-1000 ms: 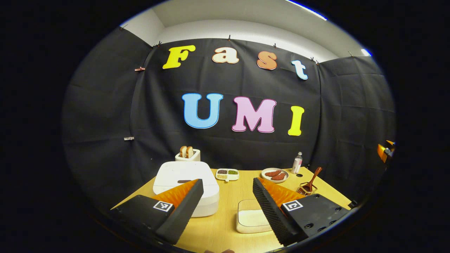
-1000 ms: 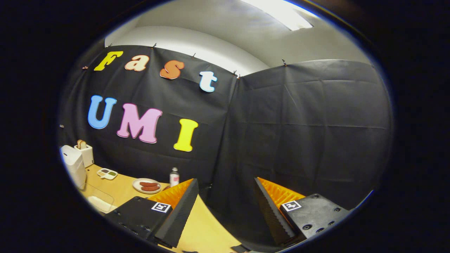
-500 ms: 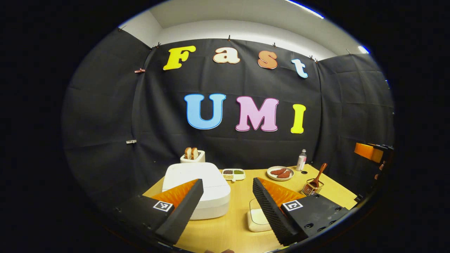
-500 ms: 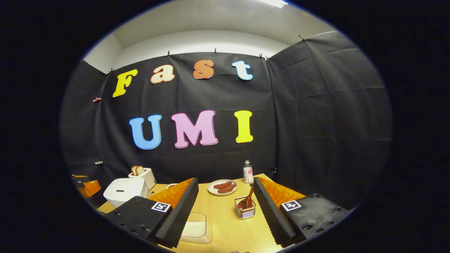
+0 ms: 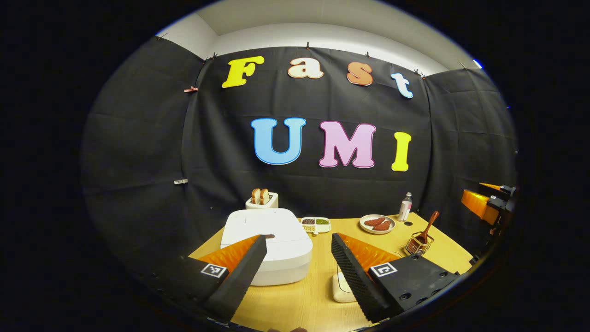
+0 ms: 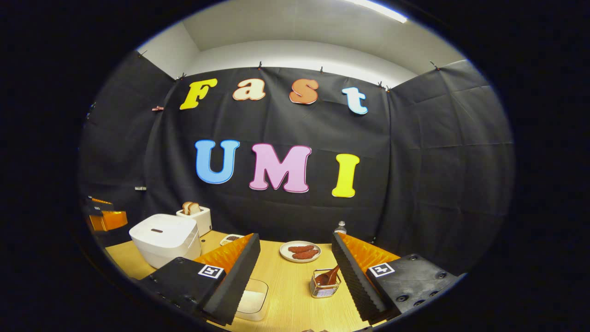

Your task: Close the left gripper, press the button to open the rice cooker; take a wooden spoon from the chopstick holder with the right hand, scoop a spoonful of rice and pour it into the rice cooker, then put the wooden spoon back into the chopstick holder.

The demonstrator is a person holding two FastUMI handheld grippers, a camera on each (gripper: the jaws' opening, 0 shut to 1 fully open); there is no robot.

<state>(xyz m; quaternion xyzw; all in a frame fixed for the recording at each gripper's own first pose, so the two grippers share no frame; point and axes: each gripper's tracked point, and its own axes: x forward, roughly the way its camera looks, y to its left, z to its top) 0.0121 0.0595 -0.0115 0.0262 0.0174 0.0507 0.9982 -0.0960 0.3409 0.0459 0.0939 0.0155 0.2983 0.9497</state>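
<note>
Both tools held above the near edge of the counter (image 5: 299,299), neither touching anything. Left tool (image 5: 298,267): fingers spread wide, nothing between them. Right tool (image 6: 296,272): likewise wide open and empty.

Landmark: the white rice cooker (image 5: 267,244), lid down, at the counter's left side. Its dark button (image 5: 269,236) sits on the lid's front part. In the left gripper view the left tool's left finger overlaps the cooker's front; contact not evident.

Right of the cooker, close by: a clear container of rice (image 6: 251,302). Well right of the cooker: wire chopstick holder (image 5: 418,245) with the wooden spoon (image 5: 427,227) standing in it, handle leaning up and right.

Behind the cooker: toaster (image 5: 261,200) with bread. Back right of it: divided dish (image 5: 316,224), plate of sausages (image 5: 377,224), small bottle (image 5: 404,207).
</note>
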